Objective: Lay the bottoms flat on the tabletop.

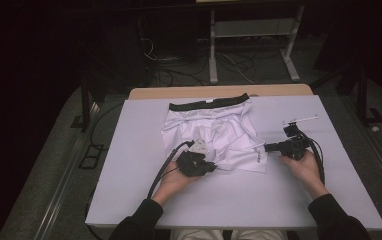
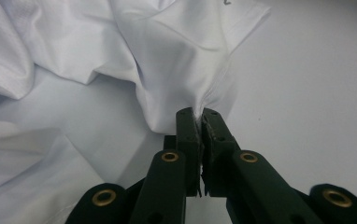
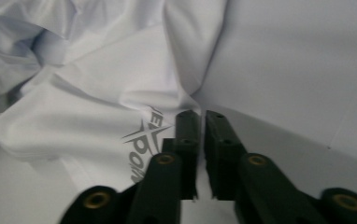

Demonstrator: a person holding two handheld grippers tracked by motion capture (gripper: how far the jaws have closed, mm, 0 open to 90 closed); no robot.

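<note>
Left tongs (image 2: pixel 200 116) pinch the white shorts (image 1: pixel 214 132); right tongs (image 3: pixel 201 116) nearly closed, their hold unclear.

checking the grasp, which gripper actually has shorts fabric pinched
The left gripper: the white shorts bunch between its shut jaws. The right gripper just lies over the printed hem.

- The high view hangs above my side of the table (image 1: pixel 129 200), looking forward and down, far enough to take in the whole top.
- The camera on my left gripper (image 2: pixel 200 116) looks along its jaws, very close to the white shorts (image 2: pixel 167 56).
- The camera on my right gripper (image 3: pixel 201 116) sits equally close, facing the shorts' printed hem.
- All three share that cloth.
</note>
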